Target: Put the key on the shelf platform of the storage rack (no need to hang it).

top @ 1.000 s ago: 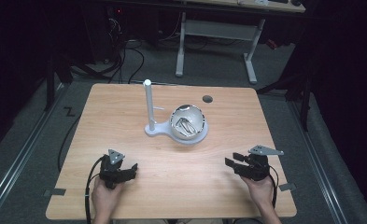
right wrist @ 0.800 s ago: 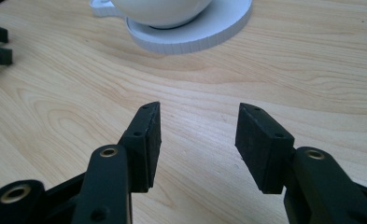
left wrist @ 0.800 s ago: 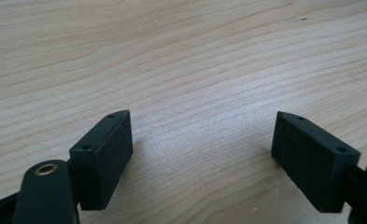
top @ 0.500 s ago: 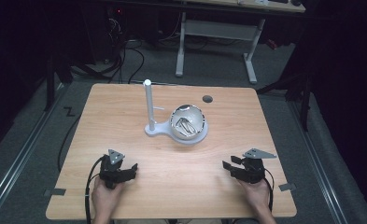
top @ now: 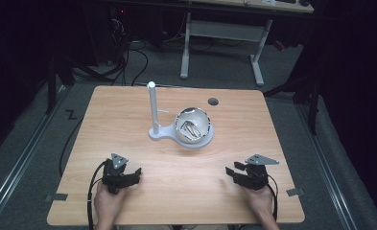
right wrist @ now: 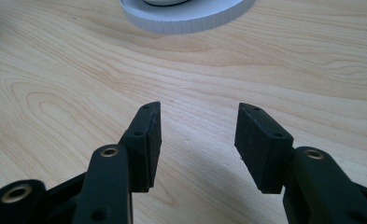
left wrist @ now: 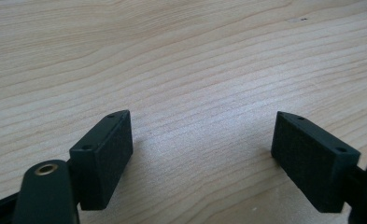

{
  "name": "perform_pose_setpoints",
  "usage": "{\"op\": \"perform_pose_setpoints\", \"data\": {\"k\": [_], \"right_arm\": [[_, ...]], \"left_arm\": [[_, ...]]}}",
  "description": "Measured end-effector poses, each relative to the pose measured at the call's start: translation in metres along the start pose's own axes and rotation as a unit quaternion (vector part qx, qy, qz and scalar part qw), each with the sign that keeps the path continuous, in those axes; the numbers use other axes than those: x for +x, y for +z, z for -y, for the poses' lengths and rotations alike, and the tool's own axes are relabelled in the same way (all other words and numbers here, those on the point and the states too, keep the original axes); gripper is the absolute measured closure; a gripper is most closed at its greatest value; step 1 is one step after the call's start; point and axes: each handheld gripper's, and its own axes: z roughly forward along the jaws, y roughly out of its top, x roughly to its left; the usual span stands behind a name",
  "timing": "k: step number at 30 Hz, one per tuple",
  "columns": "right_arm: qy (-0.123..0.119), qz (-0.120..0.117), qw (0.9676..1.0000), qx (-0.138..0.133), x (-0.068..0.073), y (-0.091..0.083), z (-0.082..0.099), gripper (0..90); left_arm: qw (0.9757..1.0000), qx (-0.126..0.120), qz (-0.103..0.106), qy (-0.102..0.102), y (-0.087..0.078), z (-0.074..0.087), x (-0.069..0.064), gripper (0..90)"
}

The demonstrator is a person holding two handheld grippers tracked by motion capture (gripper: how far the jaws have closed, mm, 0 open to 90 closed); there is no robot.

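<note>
High view: we rest left gripper (top: 128, 175) and right gripper (top: 234, 174) low in frame, both spread empty, facing the bowl (top: 192, 125) for reach.

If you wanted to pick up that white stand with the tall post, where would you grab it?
Probably the white stand's upright post, about halfway up, coming in level from the near side. It is slim, straight and free-standing, so open jaws can close around it. Its flat round base carries a shiny bowl and lies too low and wide to pinch.
</note>
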Motion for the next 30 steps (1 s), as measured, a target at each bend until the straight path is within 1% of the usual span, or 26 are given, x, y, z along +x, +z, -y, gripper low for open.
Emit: {"op": "perform_pose_setpoints", "data": {"k": [1,2,9,11,15,23,25,26,30], "right_arm": [[-0.003,-0.001,1.0,0.0,0.0,0.001,0.0,51.6],[0.0,-0.002,1.0,0.003,0.001,0.002,0.001,51.6],[-0.004,-0.002,1.0,0.005,0.004,0.008,0.004,51.6],[0.001,-0.004,1.0,0.006,0.004,0.009,0.005,51.6],[0.001,-0.006,0.9999,0.009,0.006,0.013,0.007,51.6],[-0.003,-0.005,0.9999,0.016,0.008,0.018,0.008,51.3],[-0.01,-0.005,0.9998,0.019,0.009,0.02,0.009,51.2],[-0.008,-0.004,0.9997,0.022,0.01,0.02,0.009,51.1],[-0.013,-0.002,0.9997,0.023,0.011,0.023,0.01,51.0]], "left_arm": [[1.0,0.0,0.0,0.0,0.0,0.0,0.0,20.9],[1.0,0.0,0.0,0.0,0.0,0.0,0.0,20.9],[1.0,0.0,0.0,0.0,0.0,0.0,0.0,20.9],[1.0,0.0,0.0,0.0,0.0,0.0,0.0,20.9],[1.0,0.0,0.0,0.0,0.0,0.0,0.0,20.9],[1.0,0.0,0.0,0.0,0.0,0.0,0.0,20.9],[1.0,0.0,0.0,0.0,0.0,0.0,0.0,20.9],[1.0,0.0,0.0,0.0,0.0,0.0,0.0,20.9],[1.0,0.0,0.0,0.0,0.0,0.0,0.0,20.9]]}}
